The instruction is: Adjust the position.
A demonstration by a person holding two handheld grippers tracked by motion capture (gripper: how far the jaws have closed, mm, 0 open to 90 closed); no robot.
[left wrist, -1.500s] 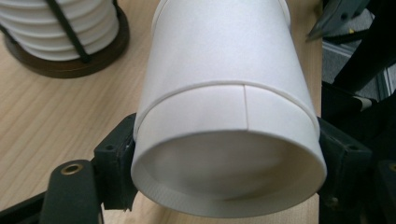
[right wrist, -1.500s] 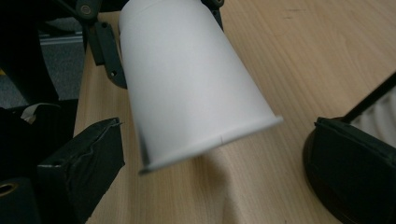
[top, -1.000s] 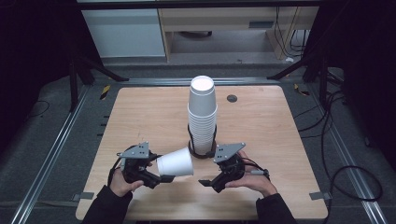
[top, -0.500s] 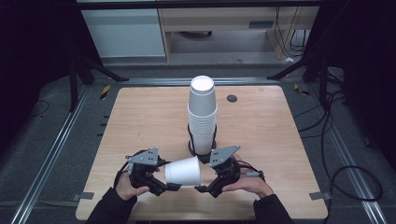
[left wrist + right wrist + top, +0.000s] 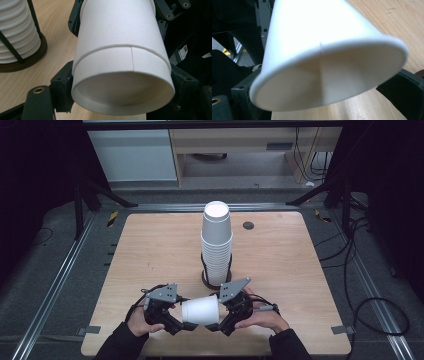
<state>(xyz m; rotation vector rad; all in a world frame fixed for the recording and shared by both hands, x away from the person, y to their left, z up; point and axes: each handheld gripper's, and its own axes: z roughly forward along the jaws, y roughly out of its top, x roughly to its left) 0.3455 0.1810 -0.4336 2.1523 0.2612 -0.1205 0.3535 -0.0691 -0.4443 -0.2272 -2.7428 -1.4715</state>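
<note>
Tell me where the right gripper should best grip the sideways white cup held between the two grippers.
Probably at the rim end. The white cup lies on its side above the table, base in the left gripper, open mouth facing the right gripper. Coming in from the mouth side, one jaw inside and one outside the wall should pinch it; the rolled lip stiffens that edge.

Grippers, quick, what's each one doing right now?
Left gripper: shut on the paper cup, at its base end.
Right gripper: at the cup's rim end; grip cannot be told.
</note>
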